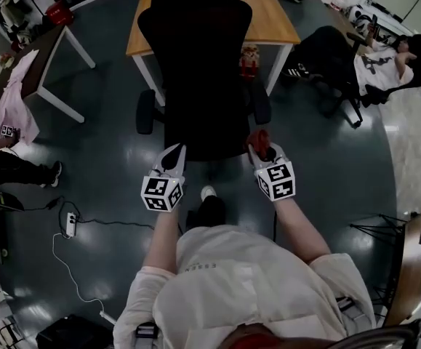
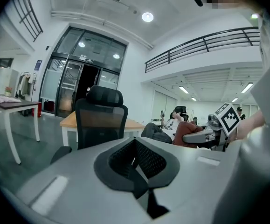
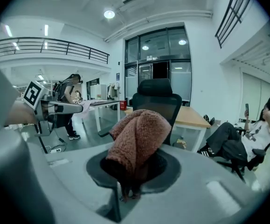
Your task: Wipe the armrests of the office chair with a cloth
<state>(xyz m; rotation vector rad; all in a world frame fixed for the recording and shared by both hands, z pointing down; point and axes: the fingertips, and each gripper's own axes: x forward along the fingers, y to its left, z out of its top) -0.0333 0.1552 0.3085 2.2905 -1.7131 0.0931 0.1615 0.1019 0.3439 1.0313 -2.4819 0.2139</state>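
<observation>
While office chair (image 1: 195,86) backs onto wooden table (image 1: 272,17), right tool (image 1: 261,150) clamps cloth (image 3: 139,134), left tool (image 1: 174,155) closed, empty.

Wooden worktop (image 1: 268,13) noted at top of the head view, white legs. Small red-and-white item (image 1: 249,60) seen on the floor beneath its right edge; kind cannot be told. Second worktop (image 1: 46,49) recorded at left, with a pink garment (image 1: 17,100) draped over its near end and a red object (image 1: 59,13) beside its far end. Person (image 1: 385,60) seated at upper right. Power strip (image 1: 70,224) and white cable (image 1: 68,267) laid on the dark glossy floor (image 1: 108,158). Glass doors (image 3: 158,78), balcony railing (image 2: 204,41) and ceiling lights (image 2: 147,17) observed beyond.
</observation>
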